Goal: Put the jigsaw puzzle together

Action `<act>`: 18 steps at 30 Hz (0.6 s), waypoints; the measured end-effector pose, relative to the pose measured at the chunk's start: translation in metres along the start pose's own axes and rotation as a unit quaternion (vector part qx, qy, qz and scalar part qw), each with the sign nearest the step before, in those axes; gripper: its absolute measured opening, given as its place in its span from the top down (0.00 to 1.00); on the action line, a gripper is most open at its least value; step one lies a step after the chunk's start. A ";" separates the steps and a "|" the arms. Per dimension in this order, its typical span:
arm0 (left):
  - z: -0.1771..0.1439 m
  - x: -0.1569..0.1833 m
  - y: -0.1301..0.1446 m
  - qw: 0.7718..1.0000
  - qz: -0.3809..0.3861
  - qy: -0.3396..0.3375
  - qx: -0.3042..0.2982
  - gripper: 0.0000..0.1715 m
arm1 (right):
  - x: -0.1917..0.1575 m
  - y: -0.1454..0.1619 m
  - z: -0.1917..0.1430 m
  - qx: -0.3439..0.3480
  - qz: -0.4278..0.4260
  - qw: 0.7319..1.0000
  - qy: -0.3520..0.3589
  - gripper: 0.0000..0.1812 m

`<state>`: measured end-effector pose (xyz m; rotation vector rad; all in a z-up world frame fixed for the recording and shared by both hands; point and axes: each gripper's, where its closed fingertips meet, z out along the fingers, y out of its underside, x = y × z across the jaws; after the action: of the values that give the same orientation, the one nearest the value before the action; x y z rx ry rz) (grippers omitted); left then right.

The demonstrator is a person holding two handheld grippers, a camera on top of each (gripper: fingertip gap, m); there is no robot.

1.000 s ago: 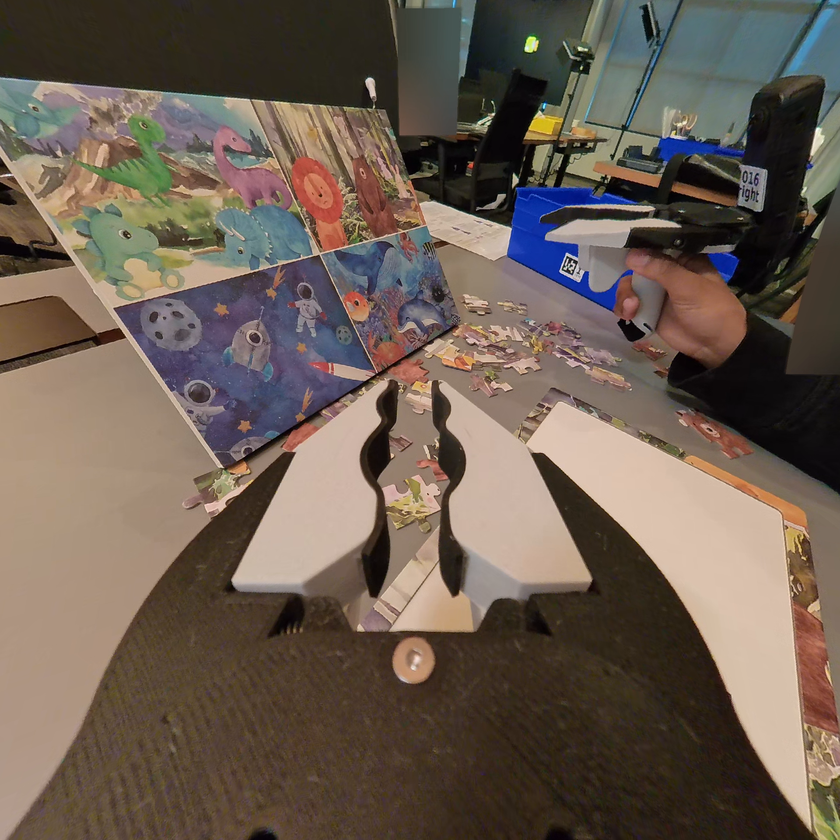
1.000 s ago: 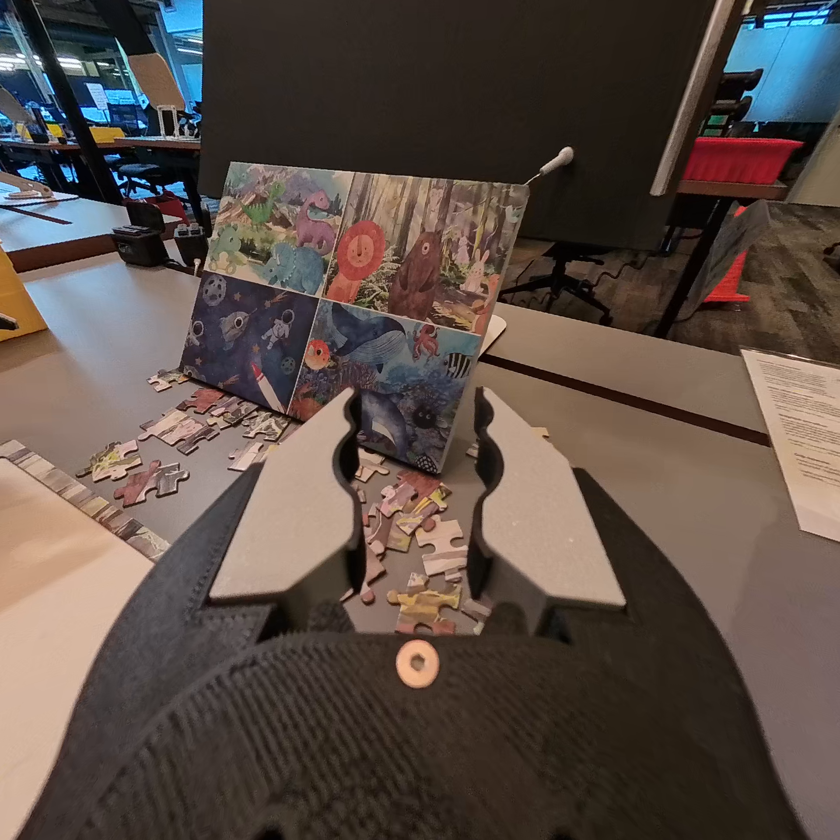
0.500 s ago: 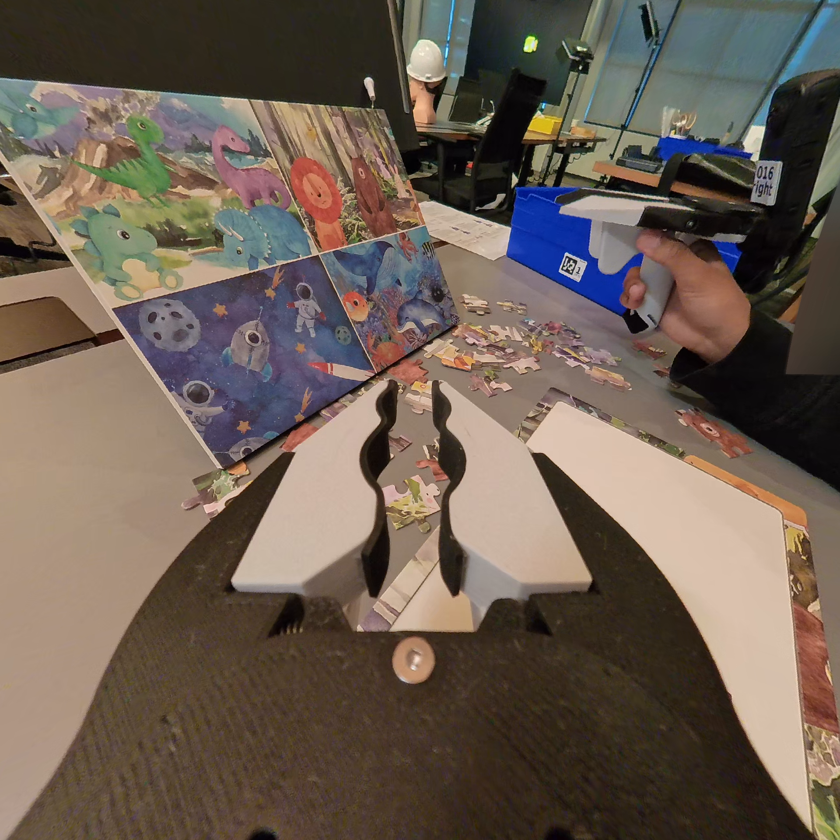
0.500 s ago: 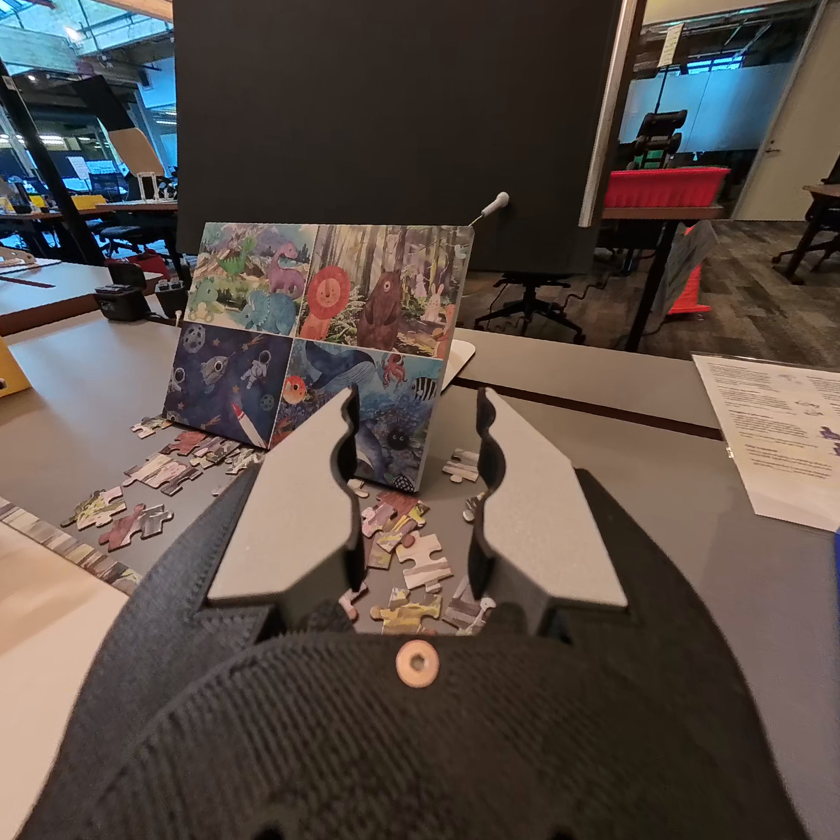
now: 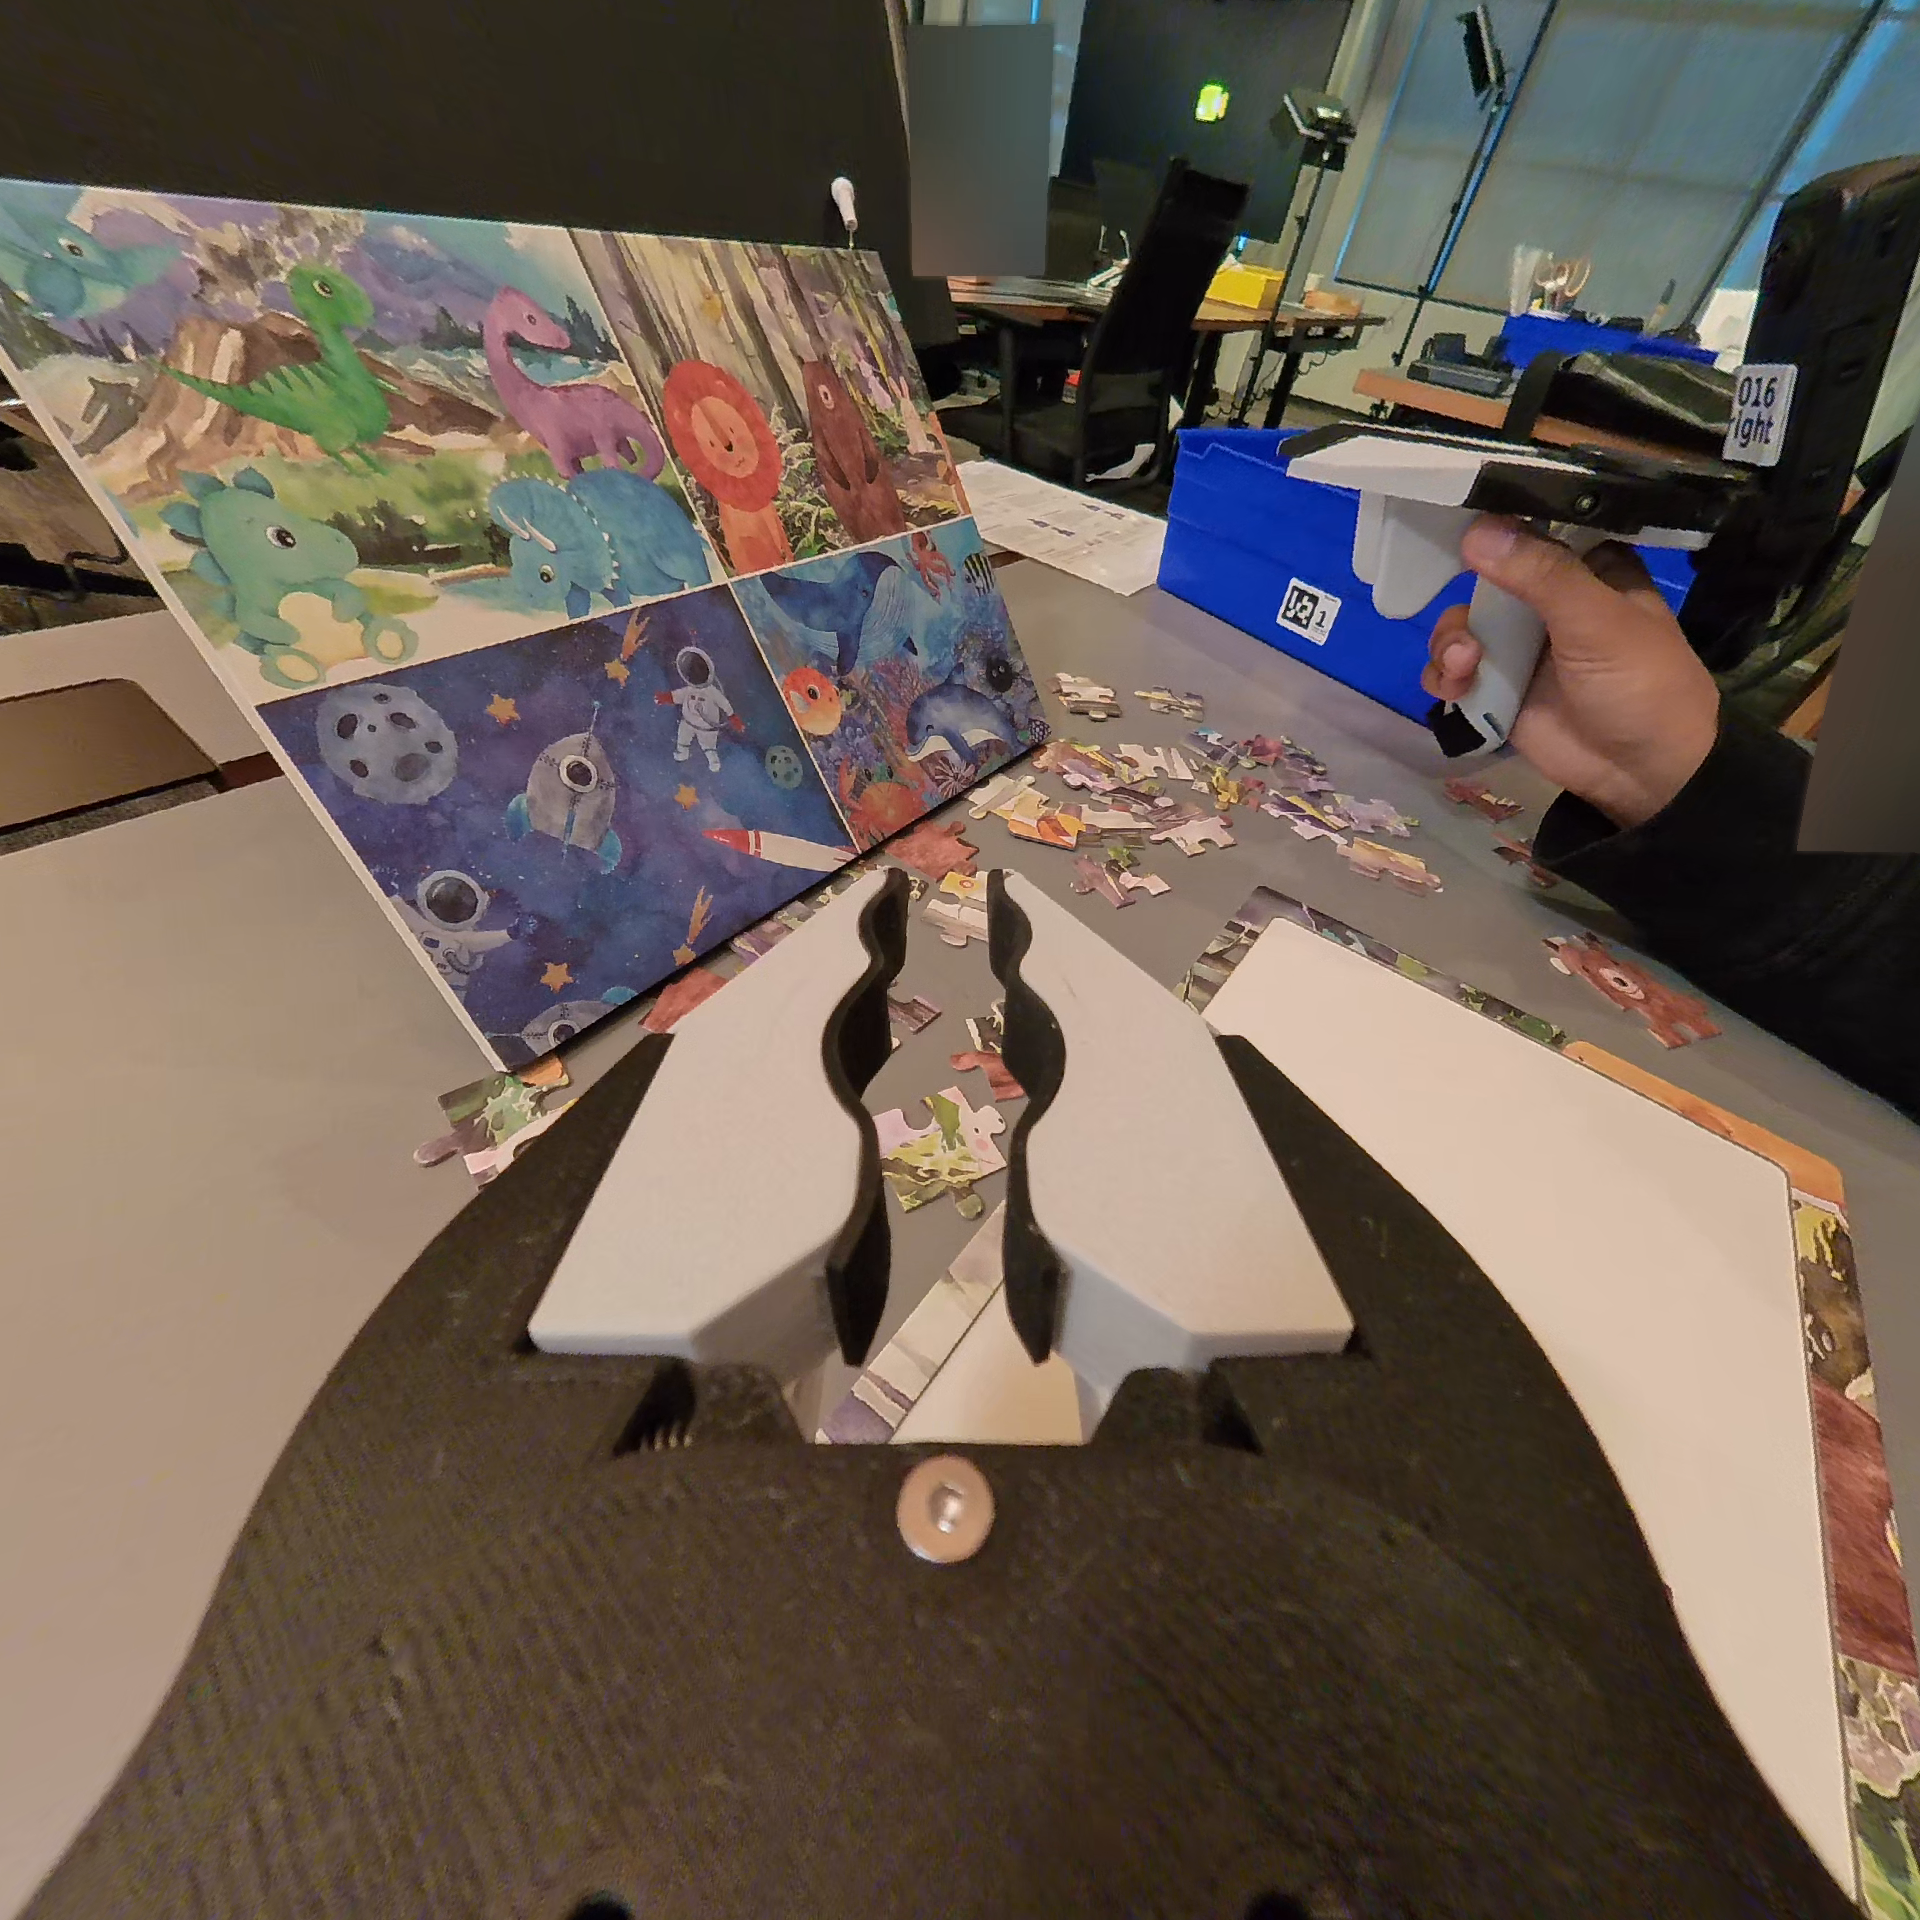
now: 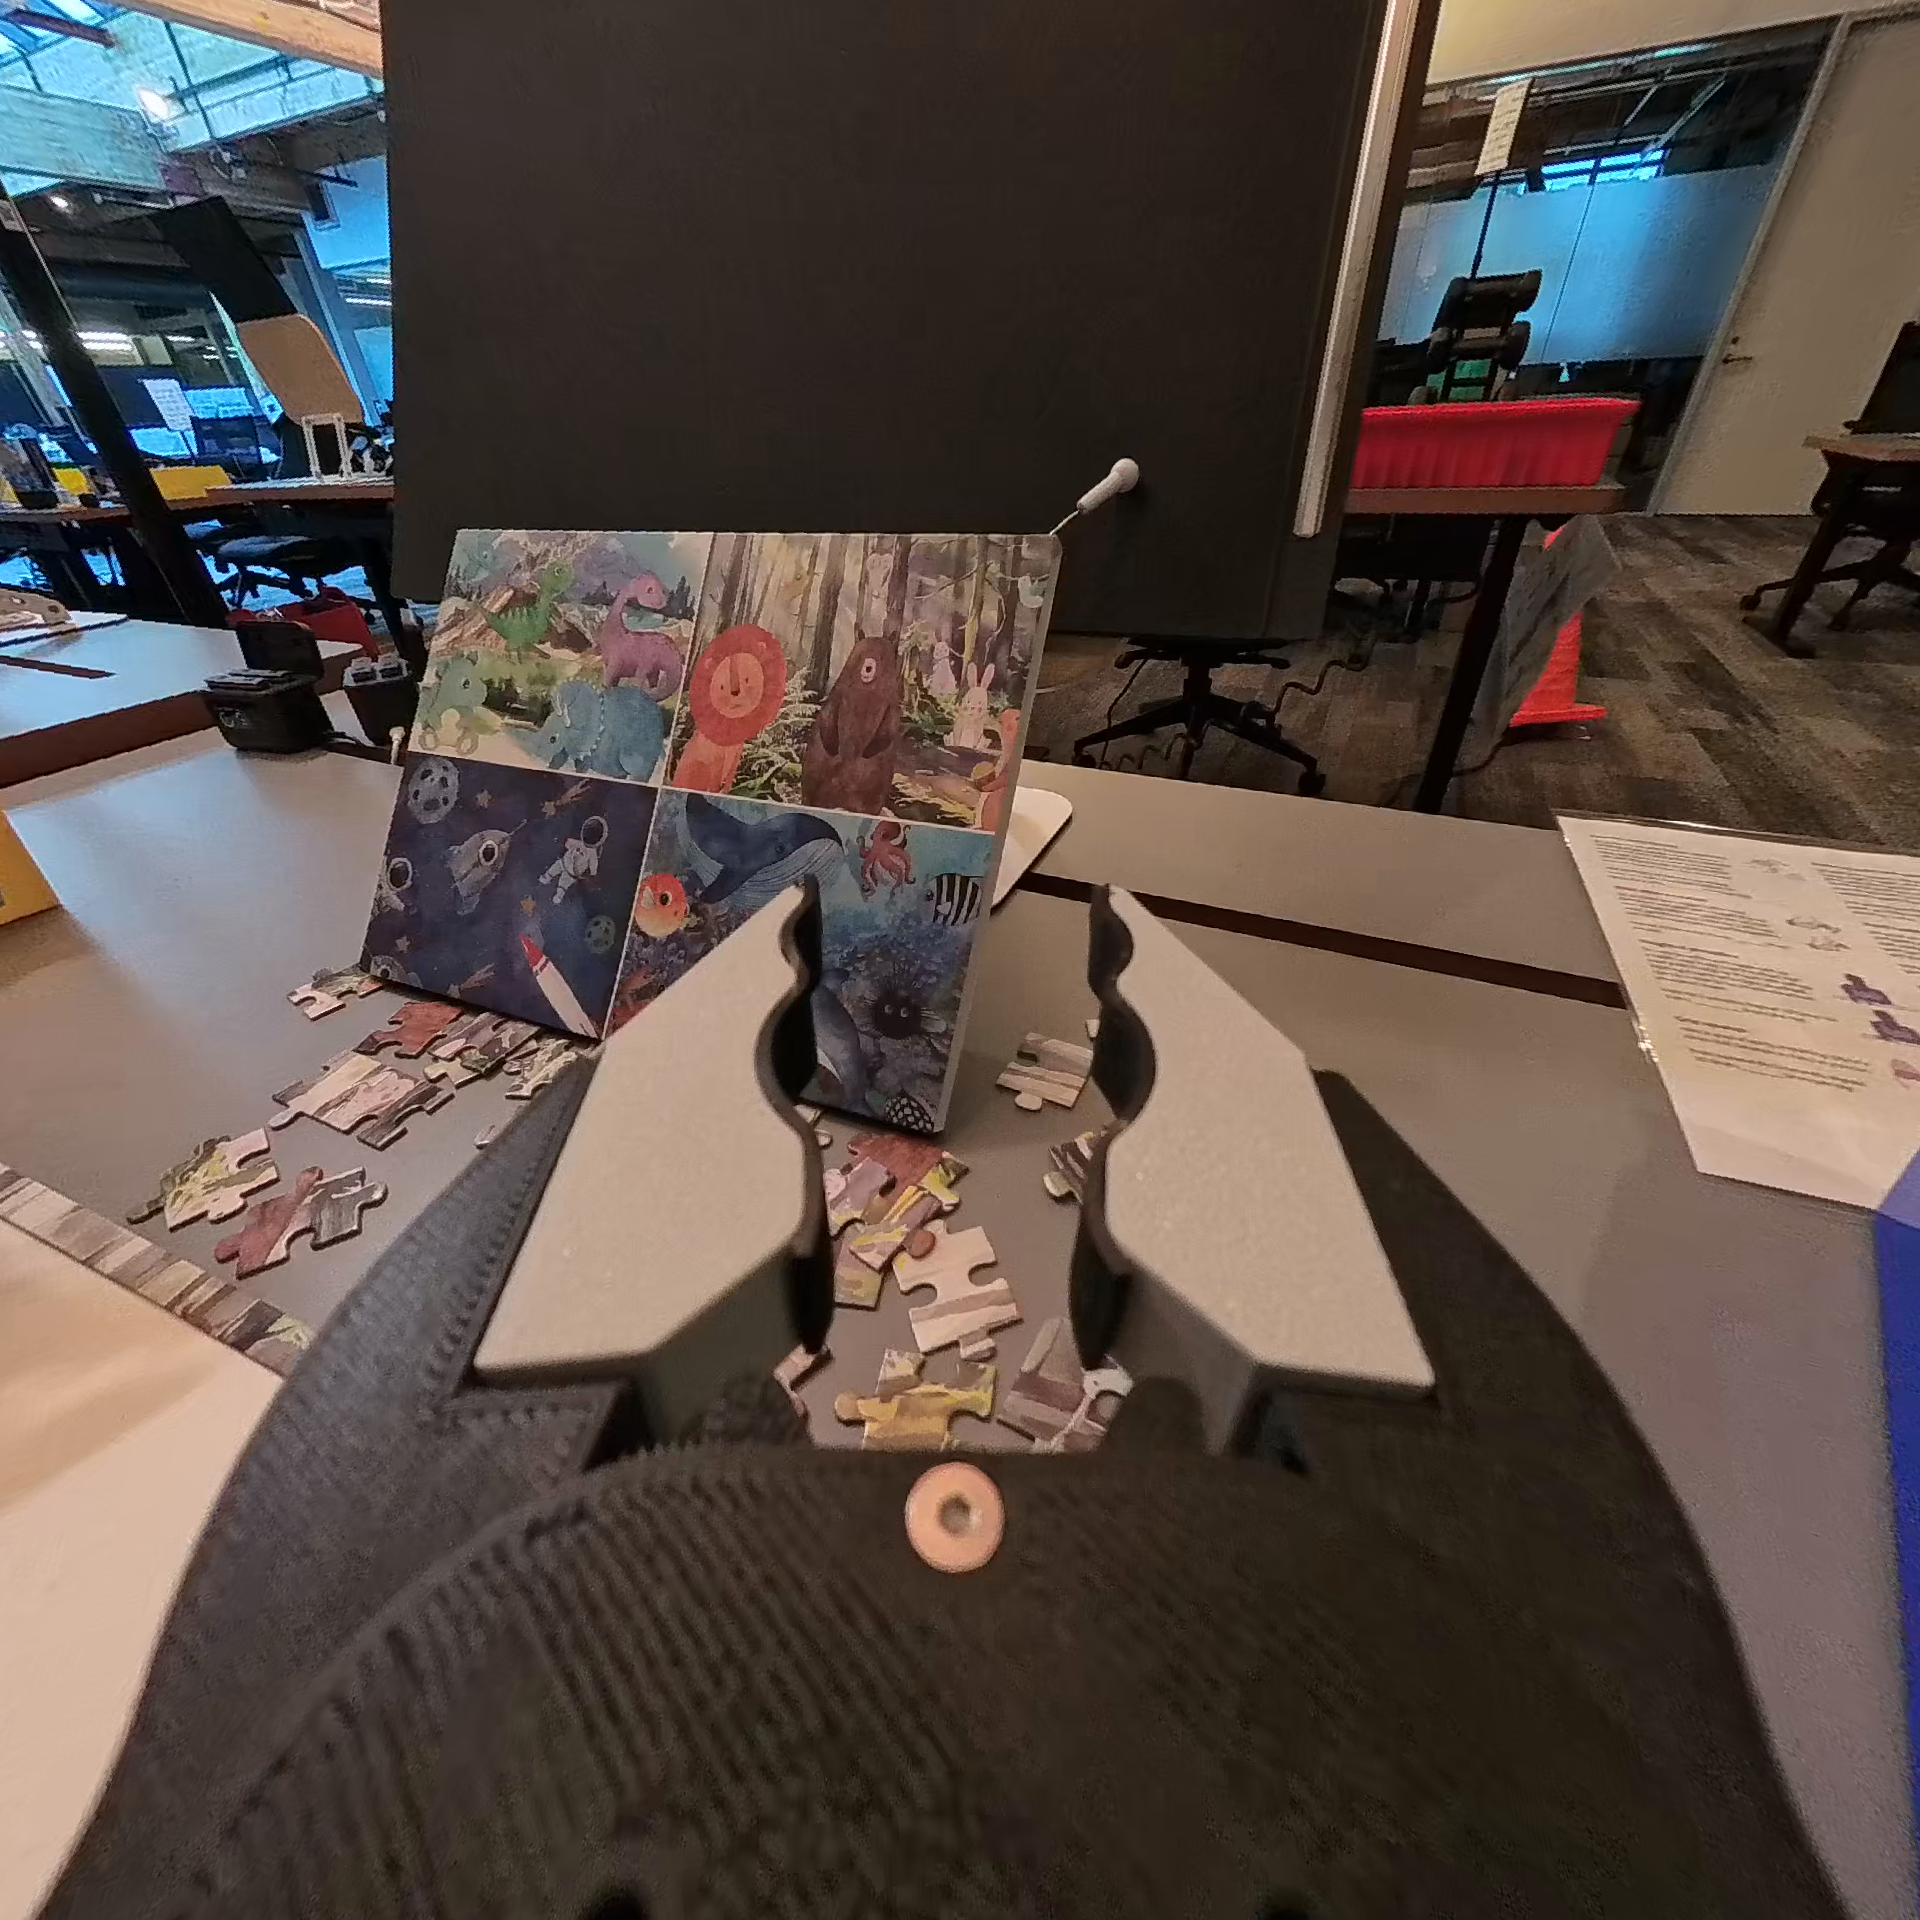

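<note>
- Both tongs are empty: your left tongs [image 5: 943, 904] stand with only a narrow gap between the jaws, over the near corner of the puzzle tray [image 5: 1455, 1195]; your right tongs [image 6: 951, 914] stand wide apart, held well above the desk [image 6: 1299, 956] over the scattered pieces [image 6: 935, 1226].
- Judging by the bare white tray with only its printed border, almost nothing is placed yet; the step in hand is choosing and lifting a first piece.
- Check the reference picture [image 6: 727, 769], propped upright behind the pieces, before you commit; pick a piece with a clear colour cue.
- Lower the right tongs straight down over a piece that lies apart, such as the pale one [image 6: 961, 1283] between the jaws; overlapping pieces will likely drag neighbours.
- Pinch across the flat body, not a tab; thin card can slip or flip.
- Keep the left tongs beside the tray, ready to steady it.
</note>
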<state>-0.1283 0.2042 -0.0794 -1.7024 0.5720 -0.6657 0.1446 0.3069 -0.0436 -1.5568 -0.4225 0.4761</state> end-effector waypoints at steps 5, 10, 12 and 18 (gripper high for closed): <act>0.000 0.000 0.000 1.000 0.000 0.000 0.000 0.92 | 0.000 0.001 0.000 -0.002 0.001 1.000 -0.002 0.72; 0.000 0.000 0.000 1.000 -0.001 0.001 0.000 0.92 | -0.002 0.003 0.002 -0.006 0.003 1.000 -0.006 0.72; 0.000 0.000 0.000 1.000 -0.001 0.001 0.001 0.92 | -0.003 0.004 0.002 -0.007 0.003 1.000 -0.007 0.72; 0.000 0.000 0.000 1.000 -0.001 0.001 0.001 0.92 | -0.005 0.007 0.004 -0.013 0.005 1.000 -0.012 0.72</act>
<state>-0.1283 0.2046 -0.0796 -1.7009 0.5707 -0.6693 0.1380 0.3075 -0.0500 -1.5798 -0.4420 0.4993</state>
